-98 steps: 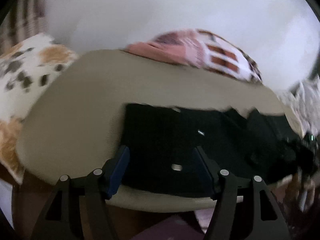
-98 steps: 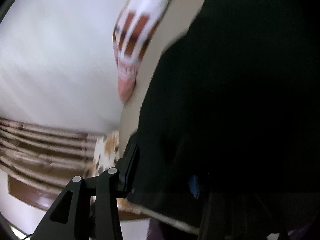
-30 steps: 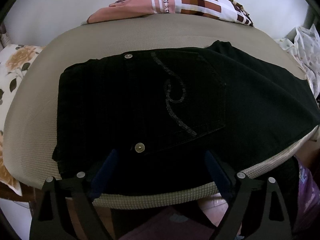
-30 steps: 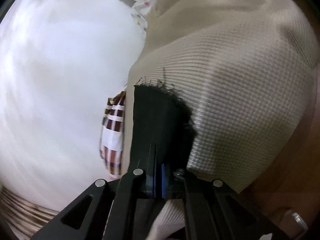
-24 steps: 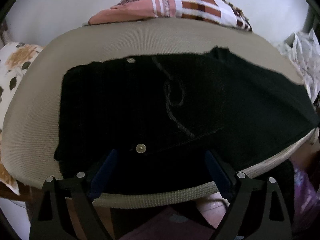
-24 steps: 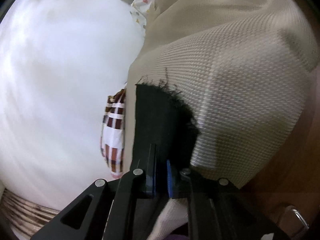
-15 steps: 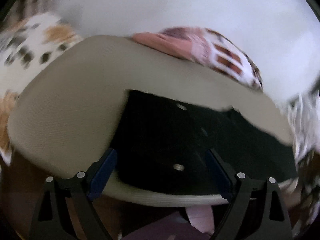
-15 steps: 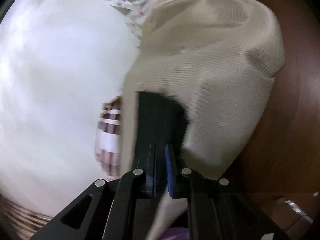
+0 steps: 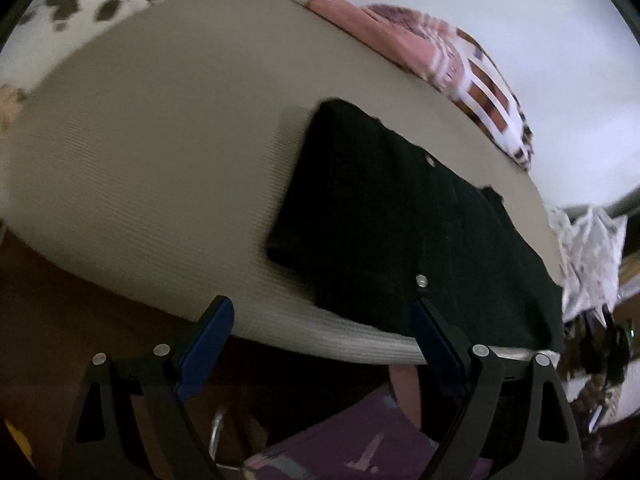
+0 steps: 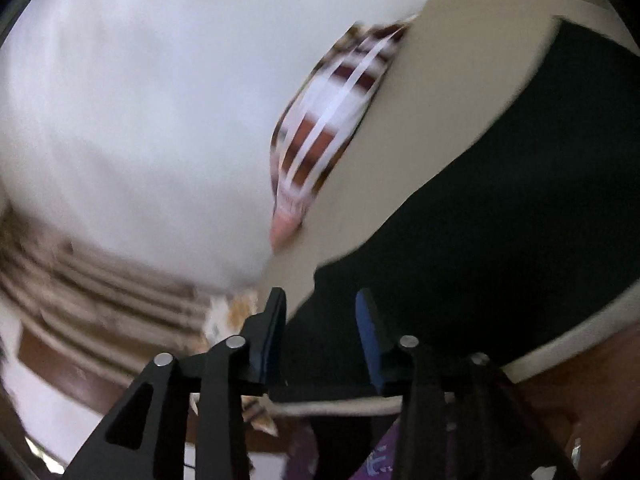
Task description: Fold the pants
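The black pants (image 9: 400, 220) lie folded on a beige padded surface (image 9: 152, 152), toward its right side. My left gripper (image 9: 320, 320) is open and empty, hovering off the near edge of the surface with its right finger just over the pants' near edge. In the right wrist view the pants (image 10: 500, 220) fill the right half. My right gripper (image 10: 320, 312) is open, its fingers on either side of the pants' near corner, holding nothing.
A pink and brown checked cloth (image 9: 460, 60) lies at the far edge of the surface, also in the right wrist view (image 10: 332, 120). A floral pillow (image 9: 80, 0) is at far left. A white patterned cloth (image 9: 588, 248) hangs at right. A purple item (image 9: 352, 448) sits below.
My right gripper has let go of the pants' end and opened, swinging back toward the pants' near corner. My left gripper has pulled back and left from over the pants.
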{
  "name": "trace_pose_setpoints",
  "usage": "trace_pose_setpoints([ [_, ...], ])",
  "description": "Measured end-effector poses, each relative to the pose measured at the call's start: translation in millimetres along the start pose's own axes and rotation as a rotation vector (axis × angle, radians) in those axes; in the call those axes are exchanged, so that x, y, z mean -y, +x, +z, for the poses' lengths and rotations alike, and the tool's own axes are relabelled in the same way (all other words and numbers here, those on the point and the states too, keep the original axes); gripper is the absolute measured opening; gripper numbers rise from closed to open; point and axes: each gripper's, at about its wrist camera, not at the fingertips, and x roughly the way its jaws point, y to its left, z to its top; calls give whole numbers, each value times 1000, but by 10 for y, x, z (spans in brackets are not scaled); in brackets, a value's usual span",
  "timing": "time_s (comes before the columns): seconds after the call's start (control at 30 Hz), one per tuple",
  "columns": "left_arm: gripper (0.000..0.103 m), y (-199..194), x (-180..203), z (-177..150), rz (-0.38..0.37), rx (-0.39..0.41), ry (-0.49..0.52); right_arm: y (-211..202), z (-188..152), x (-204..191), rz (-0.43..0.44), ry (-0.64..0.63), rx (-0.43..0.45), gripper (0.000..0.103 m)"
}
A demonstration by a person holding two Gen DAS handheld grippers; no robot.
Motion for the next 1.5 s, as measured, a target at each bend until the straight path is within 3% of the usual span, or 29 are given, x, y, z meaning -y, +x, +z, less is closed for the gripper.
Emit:
trace_pose_setpoints([
  [0.07, 88, 62, 22, 42, 3, 3, 2, 164, -104, -84, 7, -22, -47, 40],
  [0.1, 83, 100, 31, 55, -5, 2, 1, 233, -151, -116, 14, -24, -67, 41],
  [0.17, 40, 191, 65, 51, -5, -43, 31, 341, -225, -132, 21, -22, -90, 43],
  [0.2, 34, 223, 105, 31, 11, -61, 63, 395, -264, -135, 20, -20, -103, 44],
  [0.3, 34, 205, 227, -11, 69, -27, 129, 482, -361, -114, 9, -3, -130, 47],
  [0.37, 32, 183, 220, 0, 67, -17, 106, 490, -350, -60, 8, 11, -132, 49],
  [0.47, 24, 74, 301, 66, 93, 39, 126, 587, -339, -30, 13, 39, -130, 51],
  [0.5, 17, 18, 341, 113, 114, 68, 148, 620, -347, -31, 17, 43, -131, 52],
  [0.6, 17, -13, 378, 244, 135, 97, 199, 692, -327, -26, 13, 41, -122, 54],
  [0.67, 16, 132, 351, 292, 187, 87, 227, 718, -312, 5, 24, 58, -118, 54],
  [0.77, 15, 337, 211, 306, 176, 42, 186, 793, -292, 25, 42, 81, -119, 54],
  [0.87, 15, 320, 248, 251, 199, 55, 211, 908, -266, -89, 36, 23, -155, 54],
  [0.97, 15, 329, 239, 210, 199, 73, 209, 1149, -179, -349, 46, -139, -244, 54],
  [1.17, 15, 317, 268, 164, 216, 97, 216, 1961, -52, -838, -99, -602, -377, 54],
  [1.37, 16, 312, 262, 133, 217, 114, 201, 2638, 67, -955, -135, -787, -452, 53],
  [1.5, 16, 305, 239, 129, 205, 117, 183, 2949, 23, -895, -179, -886, -529, 46],
])
